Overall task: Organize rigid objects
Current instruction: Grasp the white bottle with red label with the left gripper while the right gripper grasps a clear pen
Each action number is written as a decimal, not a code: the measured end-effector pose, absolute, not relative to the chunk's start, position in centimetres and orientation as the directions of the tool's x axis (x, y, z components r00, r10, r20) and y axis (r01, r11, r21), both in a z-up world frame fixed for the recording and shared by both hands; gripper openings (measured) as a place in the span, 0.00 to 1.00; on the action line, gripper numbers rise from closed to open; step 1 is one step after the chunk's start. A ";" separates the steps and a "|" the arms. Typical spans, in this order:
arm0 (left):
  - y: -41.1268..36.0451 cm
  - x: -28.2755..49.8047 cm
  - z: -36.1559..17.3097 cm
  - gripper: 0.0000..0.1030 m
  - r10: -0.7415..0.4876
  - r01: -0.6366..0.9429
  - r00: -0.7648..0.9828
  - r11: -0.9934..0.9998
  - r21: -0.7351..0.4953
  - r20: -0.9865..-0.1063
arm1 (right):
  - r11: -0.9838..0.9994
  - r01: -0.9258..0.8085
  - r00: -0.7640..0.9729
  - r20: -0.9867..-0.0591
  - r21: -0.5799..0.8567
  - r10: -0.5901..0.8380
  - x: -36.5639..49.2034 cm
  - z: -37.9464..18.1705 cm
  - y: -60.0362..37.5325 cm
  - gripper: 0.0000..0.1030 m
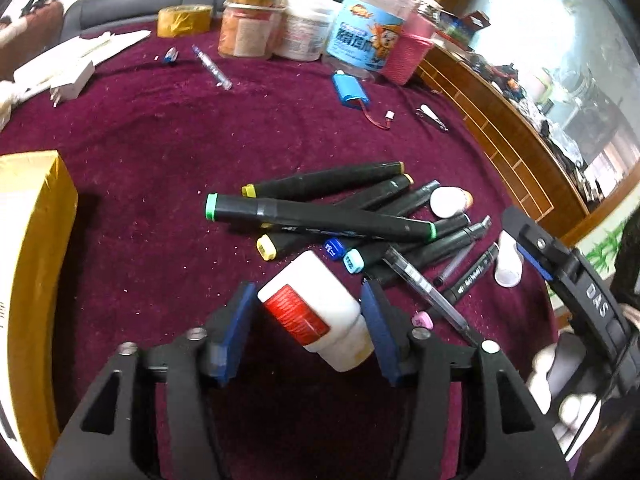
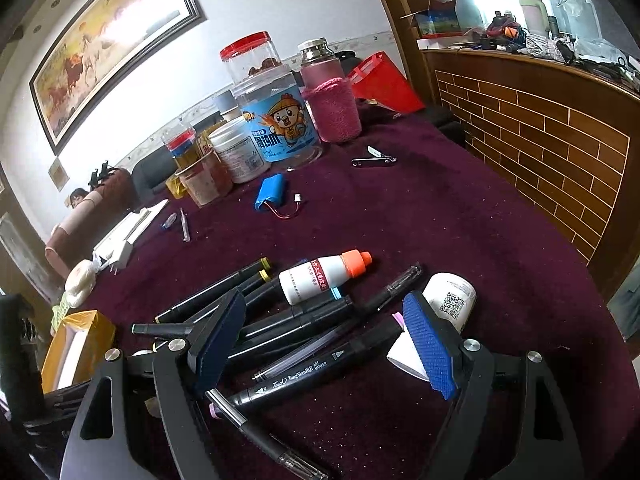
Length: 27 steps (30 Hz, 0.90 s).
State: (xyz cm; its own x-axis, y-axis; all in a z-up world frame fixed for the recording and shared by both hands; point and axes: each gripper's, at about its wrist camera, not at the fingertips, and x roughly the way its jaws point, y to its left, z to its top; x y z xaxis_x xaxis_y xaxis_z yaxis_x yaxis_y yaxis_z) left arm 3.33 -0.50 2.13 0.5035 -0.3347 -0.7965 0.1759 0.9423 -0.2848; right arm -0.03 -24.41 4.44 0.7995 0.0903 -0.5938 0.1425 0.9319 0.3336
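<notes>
Holding a white bottle (image 1: pixel 316 316) in the left gripper (image 1: pixel 308 320), with the right gripper (image 2: pixel 324 340) gaping empty over still-scattered markers (image 1: pixel 320 216), sorting looks barely begun.

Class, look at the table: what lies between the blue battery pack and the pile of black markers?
Only bare maroon cloth separates the blue battery pack from the black markers. The right wrist view shows it most clearly.
</notes>
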 end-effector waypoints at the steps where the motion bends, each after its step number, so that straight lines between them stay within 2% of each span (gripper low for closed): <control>1: -0.8 3.3 2.1 0.53 -0.326 0.182 0.514 0.945 -0.271 -0.793 | 0.933 0.144 0.799 -0.595 0.330 0.088 0.0 4.4 -24.4 0.74; 2: -1.1 3.3 2.1 0.54 -0.319 0.200 0.519 0.947 -0.250 -0.793 | 0.934 0.145 0.798 -0.597 0.327 0.086 0.0 4.4 -24.4 0.74; 4: -1.2 3.0 2.3 0.44 -0.339 0.227 0.519 0.940 -0.256 -0.785 | 0.937 0.145 0.794 -0.602 0.318 0.081 0.1 4.3 -24.3 0.74; 9: 0.7 1.5 4.0 0.44 -0.385 0.226 0.548 0.923 -0.311 -0.743 | 0.951 0.133 0.785 -0.616 0.278 0.071 0.4 4.0 -23.7 0.74; 18: 7.4 -5.6 8.5 0.45 -0.493 0.238 0.620 0.860 -0.452 -0.611 | 0.962 0.097 0.774 -0.627 0.255 0.089 0.7 3.5 -23.0 0.74; 24: 12.2 -9.0 9.8 0.45 -0.468 0.212 0.674 0.864 -0.456 -0.572 | 0.954 0.111 0.747 -0.656 0.277 0.104 0.6 3.5 -23.4 0.73; 27: 14.3 -10.1 9.7 0.45 -0.448 0.193 0.695 0.870 -0.454 -0.563 | 0.961 0.019 0.730 -0.661 0.274 0.174 -1.0 4.4 -21.7 0.72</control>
State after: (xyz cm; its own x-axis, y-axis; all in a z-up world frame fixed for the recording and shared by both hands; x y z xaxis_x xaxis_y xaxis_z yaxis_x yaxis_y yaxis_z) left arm -10.10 14.25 9.70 0.6949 -0.4480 -0.5625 0.1931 0.8697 -0.4542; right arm -0.97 -21.75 4.40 0.7303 0.1741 -0.6606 0.0189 0.9615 0.2742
